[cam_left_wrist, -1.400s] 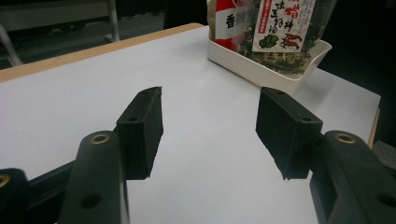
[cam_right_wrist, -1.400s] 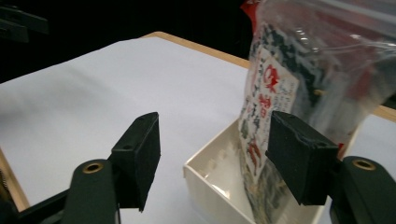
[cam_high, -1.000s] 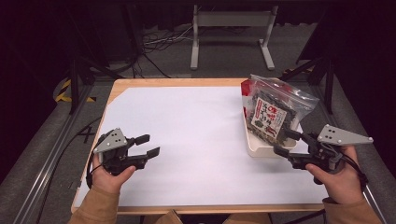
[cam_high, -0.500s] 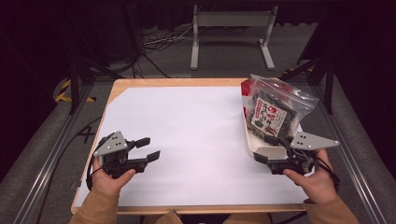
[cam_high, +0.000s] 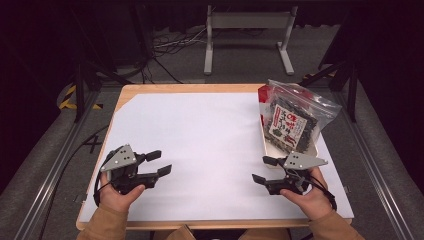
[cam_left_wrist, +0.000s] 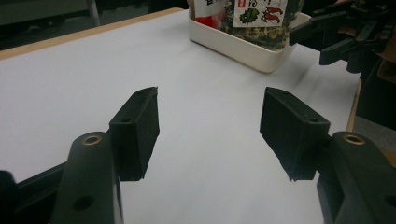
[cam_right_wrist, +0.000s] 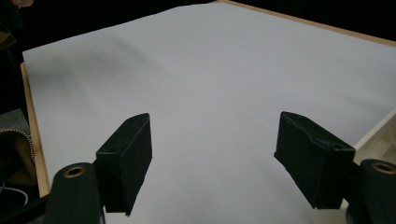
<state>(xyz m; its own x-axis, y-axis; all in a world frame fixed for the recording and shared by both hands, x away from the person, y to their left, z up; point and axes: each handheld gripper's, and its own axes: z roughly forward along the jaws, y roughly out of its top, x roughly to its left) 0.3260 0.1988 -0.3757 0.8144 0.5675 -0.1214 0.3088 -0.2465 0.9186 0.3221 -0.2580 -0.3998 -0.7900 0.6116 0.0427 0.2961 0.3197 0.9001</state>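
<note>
Right gripper (cam_high: 266, 169) pulled back toward lower centre-right, off tray (cam_high: 268, 148); left gripper (cam_high: 159, 162) lower left, unmoved. Both jaws spread, empty. Bag (cam_high: 292, 116) — upper right, in tray — prob. light, crinkly, slippery; grip top edge.

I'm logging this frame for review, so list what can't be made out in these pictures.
- Print on the snack bag: too small in the high view; cut off by the top edge in the left gripper view.
- Inside of the white tray: hidden by the bag in the high view.
- Right tongs: partly cut off by the right edge in the left gripper view.
- Floor behind the table: too dark in the high view.
</note>
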